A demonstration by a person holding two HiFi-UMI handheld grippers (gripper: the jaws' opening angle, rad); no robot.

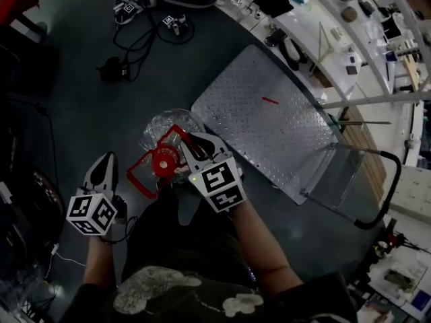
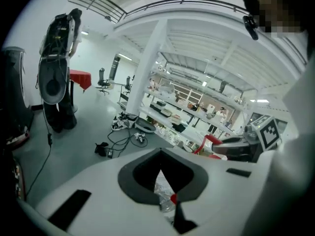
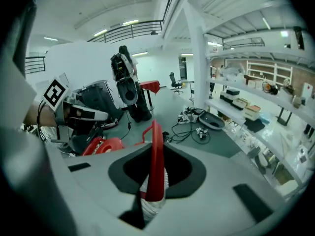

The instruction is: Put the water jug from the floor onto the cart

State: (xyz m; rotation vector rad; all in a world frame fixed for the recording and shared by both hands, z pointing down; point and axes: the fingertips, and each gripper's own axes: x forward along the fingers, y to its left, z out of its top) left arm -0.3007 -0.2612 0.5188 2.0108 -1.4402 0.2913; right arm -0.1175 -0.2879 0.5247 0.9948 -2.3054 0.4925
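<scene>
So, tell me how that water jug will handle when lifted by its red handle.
Probably heavy if full, though the clear water jug shows no readable level. The thin red handle, pinched in the right tool, might flex and let the body swing.

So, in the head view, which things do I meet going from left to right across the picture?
left hand-held gripper → water jug → cart platform → cart handle

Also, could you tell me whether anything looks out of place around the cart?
A small red item lies loose on the cart deck, where the jug would go; tangled cables sprawl on the floor beyond.
</scene>
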